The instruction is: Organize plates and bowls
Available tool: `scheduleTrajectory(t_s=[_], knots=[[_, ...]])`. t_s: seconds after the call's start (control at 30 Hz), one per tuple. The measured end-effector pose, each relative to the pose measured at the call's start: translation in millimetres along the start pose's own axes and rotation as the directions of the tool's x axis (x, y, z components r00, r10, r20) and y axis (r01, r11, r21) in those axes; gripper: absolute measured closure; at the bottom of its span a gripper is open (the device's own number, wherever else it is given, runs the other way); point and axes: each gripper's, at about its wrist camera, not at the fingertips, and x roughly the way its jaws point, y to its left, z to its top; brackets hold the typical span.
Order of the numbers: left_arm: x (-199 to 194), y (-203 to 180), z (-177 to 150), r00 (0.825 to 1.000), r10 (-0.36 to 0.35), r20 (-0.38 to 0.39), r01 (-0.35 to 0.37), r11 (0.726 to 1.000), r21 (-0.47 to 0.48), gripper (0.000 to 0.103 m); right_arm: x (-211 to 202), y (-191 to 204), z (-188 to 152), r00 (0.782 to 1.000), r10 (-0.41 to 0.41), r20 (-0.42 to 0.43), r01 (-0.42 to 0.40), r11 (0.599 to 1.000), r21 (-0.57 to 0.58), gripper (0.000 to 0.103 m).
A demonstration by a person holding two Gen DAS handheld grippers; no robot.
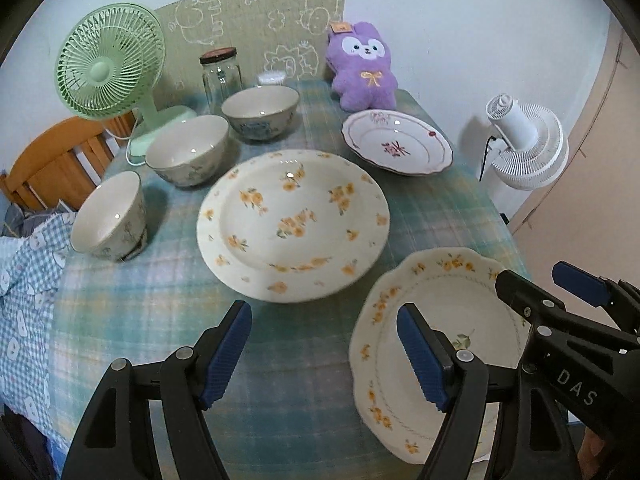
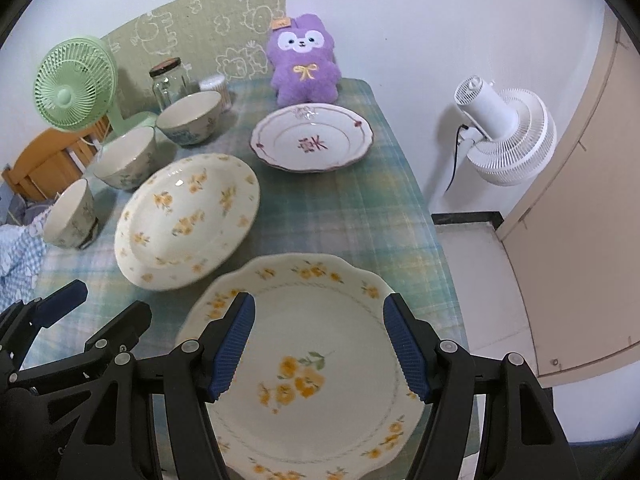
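Three plates lie on the plaid tablecloth: a large round yellow-flowered plate point(image 1: 294, 222) point(image 2: 186, 220) in the middle, a scalloped yellow-flowered plate point(image 1: 440, 344) point(image 2: 316, 360) at the near right, and a red-patterned plate point(image 1: 396, 142) point(image 2: 312, 138) at the far right. Three bowls stand in a row on the left: near point(image 1: 108, 216) point(image 2: 70, 214), middle point(image 1: 188, 150) point(image 2: 126, 158), far point(image 1: 260, 112) point(image 2: 190, 118). My left gripper point(image 1: 324, 356) is open and empty above the cloth, left of the scalloped plate. My right gripper point(image 2: 318, 352) is open and empty above the scalloped plate.
A green desk fan point(image 1: 110, 64), a glass jar point(image 1: 221, 74) and a purple plush toy point(image 1: 364, 66) stand along the back of the table. A white floor fan point(image 2: 506, 132) stands off the right table edge. A wooden chair point(image 1: 56, 160) is at the left.
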Motion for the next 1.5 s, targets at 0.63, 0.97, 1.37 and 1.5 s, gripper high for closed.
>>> scheduleTrajectory(t_s=[0.63, 0.97, 1.37, 1.5], knots=[[8, 68, 34, 1.000, 0.003, 0.023, -0.002, 1.000, -0.015, 0.026, 4, 67, 38, 0.999, 0.044, 0.026, -0.043, 0.999, -0.027, 0.033], [22, 89, 56, 1.000, 0.013, 0.027, -0.012, 1.000, -0.025, 0.026, 26, 86, 65, 0.997, 0.075, 0.016, -0.074, 0.996, -0.054, 0.032], [64, 96, 76, 0.999, 0.033, 0.018, -0.033, 0.999, -0.012, 0.026, 66, 93, 90, 0.999, 0.051, 0.010, -0.050, 0.997, -0.058, 0.027], [78, 99, 81, 0.999, 0.042, 0.020, -0.041, 0.999, -0.019, 0.026, 85, 93, 95, 0.999, 0.048, -0.001, -0.048, 0.998, -0.047, 0.027]])
